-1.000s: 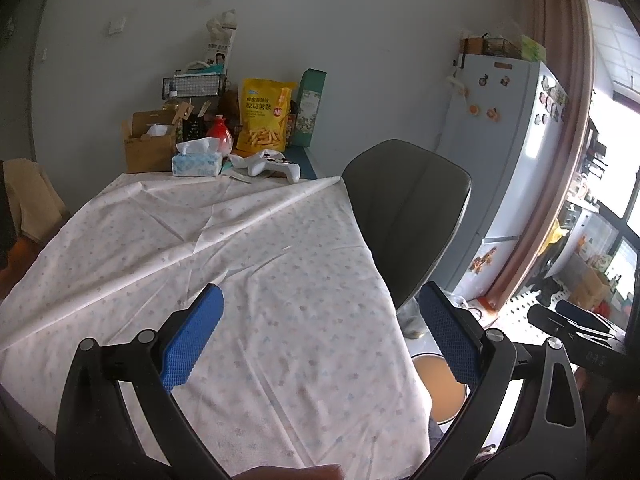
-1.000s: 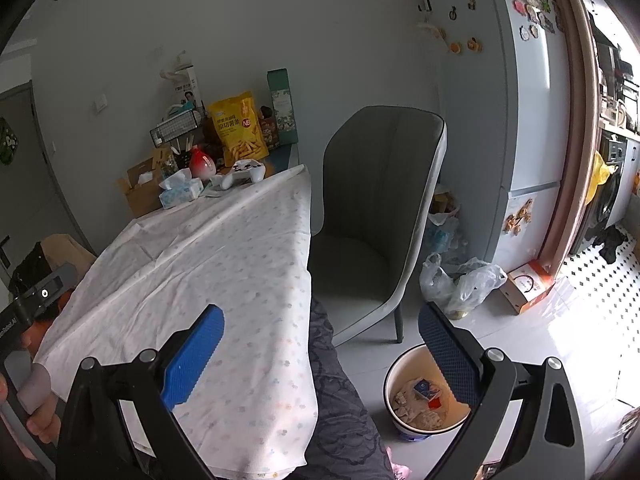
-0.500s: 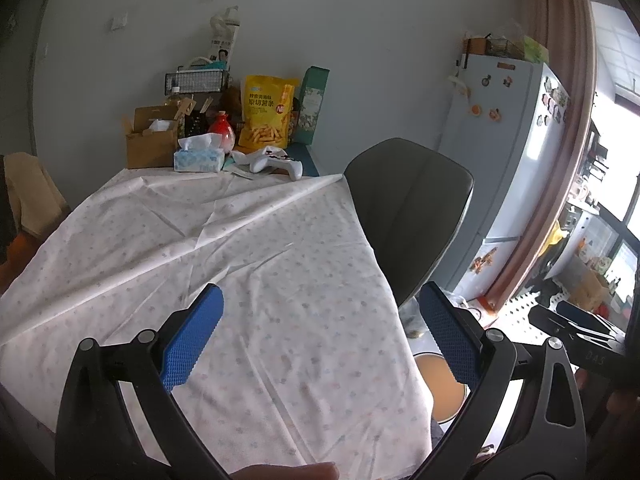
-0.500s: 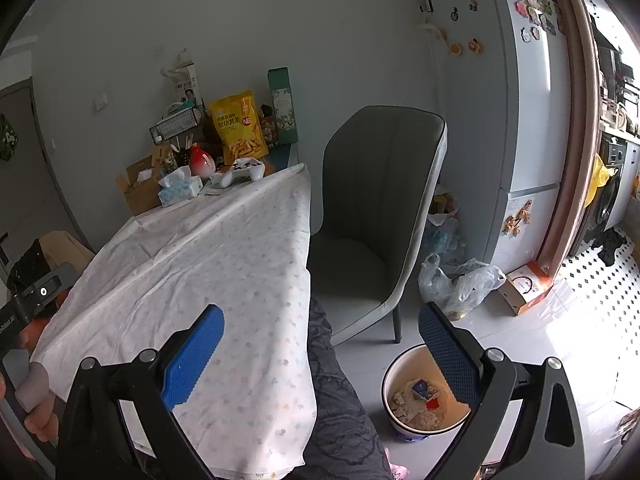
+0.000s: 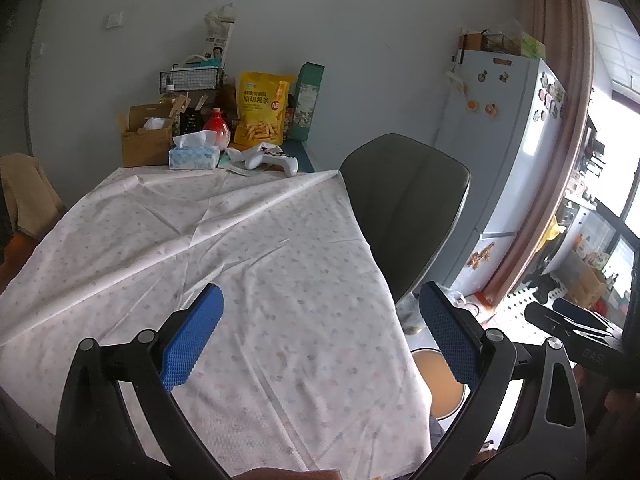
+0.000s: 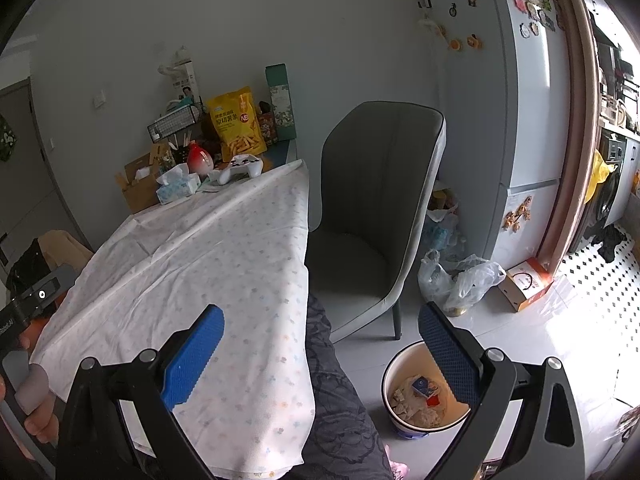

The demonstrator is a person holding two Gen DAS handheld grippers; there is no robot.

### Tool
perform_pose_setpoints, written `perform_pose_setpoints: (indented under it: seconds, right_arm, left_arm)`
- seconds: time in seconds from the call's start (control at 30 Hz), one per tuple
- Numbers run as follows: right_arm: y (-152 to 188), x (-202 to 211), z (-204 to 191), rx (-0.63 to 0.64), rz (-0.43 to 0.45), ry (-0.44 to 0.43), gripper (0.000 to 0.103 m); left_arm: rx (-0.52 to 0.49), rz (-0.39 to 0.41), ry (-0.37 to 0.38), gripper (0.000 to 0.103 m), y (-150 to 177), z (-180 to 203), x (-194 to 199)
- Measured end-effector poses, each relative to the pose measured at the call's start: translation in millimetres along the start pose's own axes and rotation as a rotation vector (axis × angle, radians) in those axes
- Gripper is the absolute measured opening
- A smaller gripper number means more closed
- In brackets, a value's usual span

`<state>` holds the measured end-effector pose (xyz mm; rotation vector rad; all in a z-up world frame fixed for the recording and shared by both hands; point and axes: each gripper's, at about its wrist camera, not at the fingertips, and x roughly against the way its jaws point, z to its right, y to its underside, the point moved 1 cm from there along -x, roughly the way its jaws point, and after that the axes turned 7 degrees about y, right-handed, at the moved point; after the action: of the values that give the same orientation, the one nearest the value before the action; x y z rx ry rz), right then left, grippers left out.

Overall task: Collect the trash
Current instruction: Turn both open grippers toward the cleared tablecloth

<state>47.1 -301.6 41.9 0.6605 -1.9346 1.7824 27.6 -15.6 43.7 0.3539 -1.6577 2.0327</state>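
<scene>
My left gripper (image 5: 318, 312) hangs open over the near part of a table covered by a white patterned tablecloth (image 5: 224, 256), nothing between its blue pads. My right gripper (image 6: 320, 330) is open too, held off the table's right edge above the floor. Below it stands a round trash bin (image 6: 404, 426) holding crumpled paper and small wrappers; in the left wrist view only the bin's rim (image 5: 440, 392) shows past the cloth edge. No loose trash shows on the cloth near me.
A grey chair (image 6: 372, 208) stands at the table's right side. At the far end sit a tissue box (image 5: 194, 156), a white game controller (image 5: 272, 159), a yellow snack bag (image 5: 262, 110) and a cardboard box (image 5: 144, 140). Plastic bags (image 6: 460, 280) lie by a fridge (image 6: 508, 100).
Both views have shifted only slightly; the left gripper has drifted a little back from the far end. Both grippers stay open and empty.
</scene>
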Motion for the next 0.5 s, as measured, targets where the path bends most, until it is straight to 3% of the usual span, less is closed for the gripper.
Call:
perform_pose_setpoints:
  seconds: [0.3,0.5]
  right_arm:
    - [0.0,-12.6,-5.6,0.005,-0.022,-0.004,0.095]
    - [-0.3,-48.7,-61.9,0.128,-0.070,-0.079,0.095]
  left_arm:
    - [0.004,-0.007,-0.010,0.097,1.1,-4.3,-2.3]
    - [0.059,-0.020,-0.076,0.097,4.6,-38.0,-6.6]
